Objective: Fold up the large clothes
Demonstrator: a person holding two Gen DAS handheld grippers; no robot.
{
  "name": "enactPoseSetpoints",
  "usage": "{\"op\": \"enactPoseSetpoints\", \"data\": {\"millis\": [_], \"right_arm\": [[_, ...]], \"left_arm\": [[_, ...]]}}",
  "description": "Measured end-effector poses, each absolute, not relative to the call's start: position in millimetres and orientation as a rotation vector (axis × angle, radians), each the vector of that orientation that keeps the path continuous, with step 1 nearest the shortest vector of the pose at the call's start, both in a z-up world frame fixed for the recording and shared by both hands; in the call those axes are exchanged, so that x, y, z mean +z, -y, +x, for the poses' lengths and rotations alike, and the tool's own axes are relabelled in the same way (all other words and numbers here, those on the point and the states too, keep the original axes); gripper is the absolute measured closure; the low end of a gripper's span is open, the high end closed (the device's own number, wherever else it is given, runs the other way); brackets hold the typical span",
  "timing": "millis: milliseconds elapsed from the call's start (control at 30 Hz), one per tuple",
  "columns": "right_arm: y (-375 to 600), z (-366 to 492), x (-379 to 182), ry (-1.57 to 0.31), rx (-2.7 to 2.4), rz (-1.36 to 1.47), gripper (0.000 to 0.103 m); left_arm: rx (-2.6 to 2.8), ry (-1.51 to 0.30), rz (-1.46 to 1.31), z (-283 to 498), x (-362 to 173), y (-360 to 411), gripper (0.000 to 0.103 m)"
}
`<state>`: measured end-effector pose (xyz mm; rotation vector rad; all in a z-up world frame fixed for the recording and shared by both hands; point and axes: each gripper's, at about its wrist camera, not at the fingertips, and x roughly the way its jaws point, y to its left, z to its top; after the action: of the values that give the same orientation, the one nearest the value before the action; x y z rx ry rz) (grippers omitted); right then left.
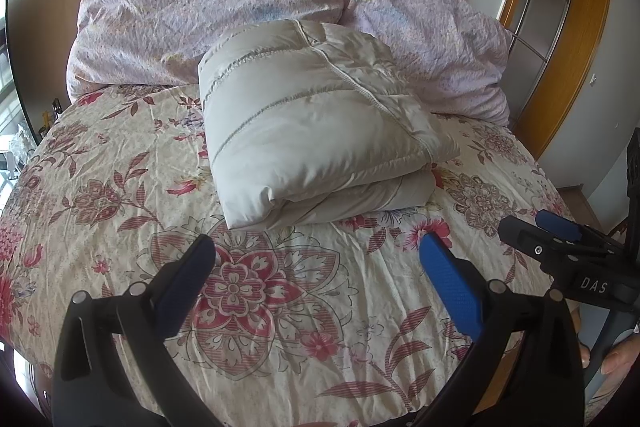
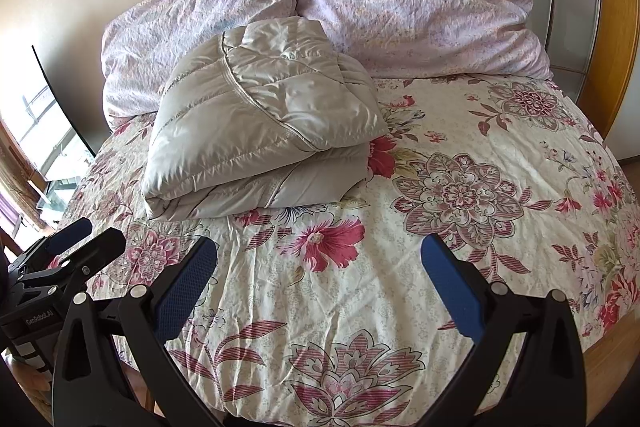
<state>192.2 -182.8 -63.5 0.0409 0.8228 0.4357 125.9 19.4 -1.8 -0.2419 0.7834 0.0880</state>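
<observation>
"DAS" on right tongs (image 1: 560,231), "GenRoboLAI" on left tongs (image 2: 80,235)

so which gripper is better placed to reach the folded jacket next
Left, probably. The folded puffer jacket sits straight ahead of the open left gripper; from the open right gripper it lies off to the left.

Left tool (image 1: 318,251) and right tool (image 2: 318,255) hover side by side, fingers spread wide, gripping nothing

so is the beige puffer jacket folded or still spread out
Folded. The beige puffer jacket sits as a compact stacked bundle on the floral bedspread, with a doubled-over layer visible beneath, and neither tool touches it.
</observation>
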Motion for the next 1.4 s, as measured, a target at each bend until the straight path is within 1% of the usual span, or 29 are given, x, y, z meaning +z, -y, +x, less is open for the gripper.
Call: {"op": "enactPoseSetpoints", "data": {"millis": [1400], "right_arm": [[182.3, 195.5, -67.9, -0.830, 0.435, 0.038, 0.001]], "left_arm": [[0.074, -0.795, -0.246, 129.4, -7.1, -19.8, 0.002]]}}
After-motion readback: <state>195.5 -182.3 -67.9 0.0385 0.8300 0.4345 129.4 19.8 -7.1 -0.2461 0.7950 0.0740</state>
